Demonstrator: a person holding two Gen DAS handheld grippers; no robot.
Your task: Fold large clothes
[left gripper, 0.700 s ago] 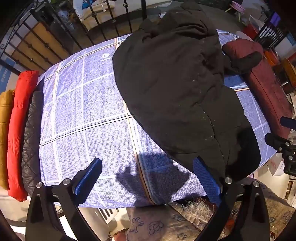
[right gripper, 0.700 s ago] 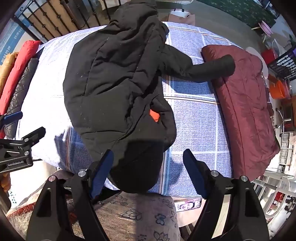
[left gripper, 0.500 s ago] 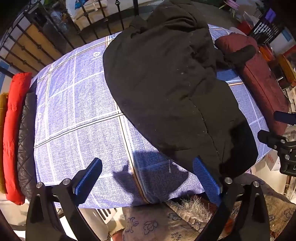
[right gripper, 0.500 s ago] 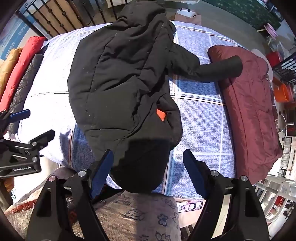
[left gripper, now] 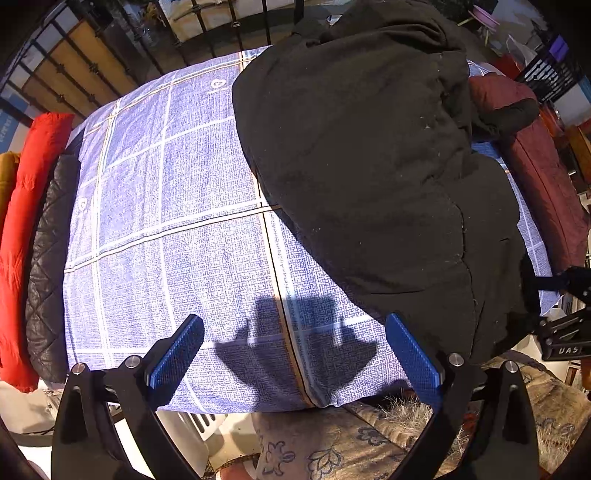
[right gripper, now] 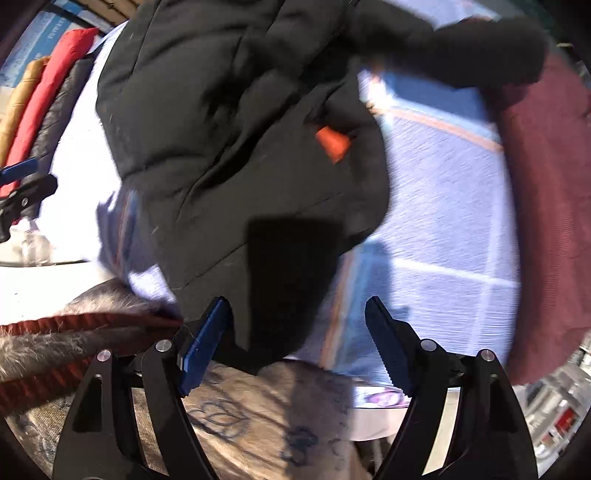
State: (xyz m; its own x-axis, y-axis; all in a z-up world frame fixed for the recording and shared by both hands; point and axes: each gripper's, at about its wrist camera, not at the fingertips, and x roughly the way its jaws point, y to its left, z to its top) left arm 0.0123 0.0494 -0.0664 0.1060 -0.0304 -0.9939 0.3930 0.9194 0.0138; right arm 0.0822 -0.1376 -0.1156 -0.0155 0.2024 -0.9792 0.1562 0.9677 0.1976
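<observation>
A big black padded jacket [left gripper: 369,166] lies spread on a bed with a blue checked sheet [left gripper: 166,221], its hem hanging over the near edge. My left gripper [left gripper: 295,360] is open above bare sheet, just left of that hem, and holds nothing. In the blurred right wrist view the black jacket [right gripper: 240,129] shows an orange tag [right gripper: 332,144]. My right gripper [right gripper: 295,347] is open with the hanging hem between its fingers, nearer the left pad; no pad presses on it. One sleeve reaches across onto a maroon garment [right gripper: 546,184].
Folded red [left gripper: 29,221], dark quilted [left gripper: 48,258] and mustard [left gripper: 7,173] jackets are stacked along the bed's left side. The maroon garment [left gripper: 546,184] lies along the right side. Floral fabric [left gripper: 295,443] sits below the near edge. An iron railing [left gripper: 184,29] stands behind.
The right gripper has dropped closer to the jacket's hem, which now fills more of its view. The left gripper has come slightly nearer the sheet. Both stay open.
</observation>
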